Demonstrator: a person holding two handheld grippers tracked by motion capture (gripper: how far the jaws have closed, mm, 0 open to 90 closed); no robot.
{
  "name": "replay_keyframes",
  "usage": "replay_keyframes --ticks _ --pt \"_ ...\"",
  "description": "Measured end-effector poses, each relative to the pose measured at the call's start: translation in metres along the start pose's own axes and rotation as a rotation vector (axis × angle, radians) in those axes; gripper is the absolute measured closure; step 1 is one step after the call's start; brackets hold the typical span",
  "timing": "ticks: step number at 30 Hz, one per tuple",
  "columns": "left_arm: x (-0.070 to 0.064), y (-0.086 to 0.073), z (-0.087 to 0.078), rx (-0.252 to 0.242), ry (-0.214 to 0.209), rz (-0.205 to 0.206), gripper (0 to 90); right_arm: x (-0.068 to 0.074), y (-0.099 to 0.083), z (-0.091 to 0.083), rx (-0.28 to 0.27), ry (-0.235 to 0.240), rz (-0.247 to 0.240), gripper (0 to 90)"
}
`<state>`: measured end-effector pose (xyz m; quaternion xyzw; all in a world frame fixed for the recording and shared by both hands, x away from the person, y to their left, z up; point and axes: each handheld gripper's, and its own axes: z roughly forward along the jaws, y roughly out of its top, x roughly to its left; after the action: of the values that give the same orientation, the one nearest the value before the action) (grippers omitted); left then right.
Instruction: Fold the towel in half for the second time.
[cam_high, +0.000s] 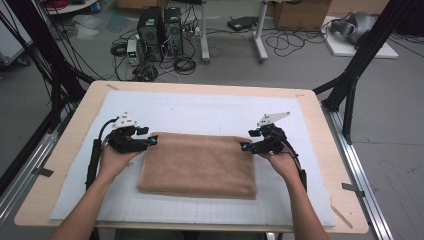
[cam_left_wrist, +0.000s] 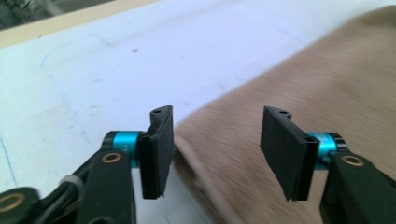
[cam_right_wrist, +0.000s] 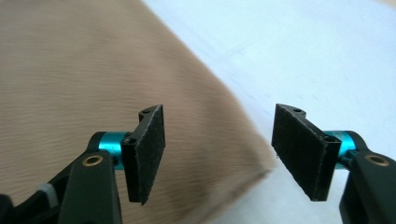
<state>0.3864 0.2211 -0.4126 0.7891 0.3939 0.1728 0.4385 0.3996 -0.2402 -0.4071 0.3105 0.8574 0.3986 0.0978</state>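
Cables and computer towers (cam_high: 160, 30) clutter the floor at twelve o'clock beyond the counter (cam_high: 75, 125). On its white mat (cam_high: 200, 112), a folded brown towel (cam_high: 197, 165) lies central. Left tool (cam_high: 151, 141) and right tool (cam_high: 244, 146) gape empty at its far corners.

High view: fixed above the person's side, looking forward and down over the whole table (cam_high: 310, 100) to the floor beyond. Left and right gripper views: each rides low and close, looking along its own parted jaws. All three share the brown folded towel (cam_high: 197, 164) (cam_left_wrist: 299, 93) (cam_right_wrist: 84, 84) on the white mat (cam_high: 210, 112) (cam_left_wrist: 116, 60) (cam_right_wrist: 303, 51).
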Motion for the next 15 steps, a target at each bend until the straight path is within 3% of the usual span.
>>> replay_keyframes --ticks 2,4,7,10,11,12,13,15 --pt "0.004 -0.002 0.010 0.018 0.011 -0.026 37.3 -0.011 -0.007 0.010 0.025 0.015 0.044 30.6" --pt "0.007 -0.006 0.018 0.059 0.022 -0.019 37.3 -0.015 -0.013 0.019 0.059 0.040 0.062 29.6" --pt "0.011 -0.014 0.029 0.123 -0.013 -0.046 38.4 -0.012 -0.015 0.029 0.087 0.063 0.056 32.0" --pt "0.012 -0.018 0.032 0.111 -0.071 -0.077 52.9 -0.011 -0.015 0.032 0.088 0.092 0.067 42.4" --pt "0.012 -0.018 0.032 0.105 -0.101 -0.087 58.5 -0.013 -0.016 0.031 0.085 0.107 0.077 50.7" --pt "0.012 -0.018 0.032 0.105 -0.110 -0.088 68.4 -0.013 -0.016 0.031 0.086 0.154 0.093 65.0" --pt "0.011 -0.018 0.032 0.105 -0.107 -0.090 72.3 -0.012 -0.016 0.032 0.088 0.186 0.092 68.5" --pt "0.009 -0.017 0.031 0.112 -0.097 -0.081 78.8 -0.008 -0.014 0.031 0.100 0.178 0.058 73.5"
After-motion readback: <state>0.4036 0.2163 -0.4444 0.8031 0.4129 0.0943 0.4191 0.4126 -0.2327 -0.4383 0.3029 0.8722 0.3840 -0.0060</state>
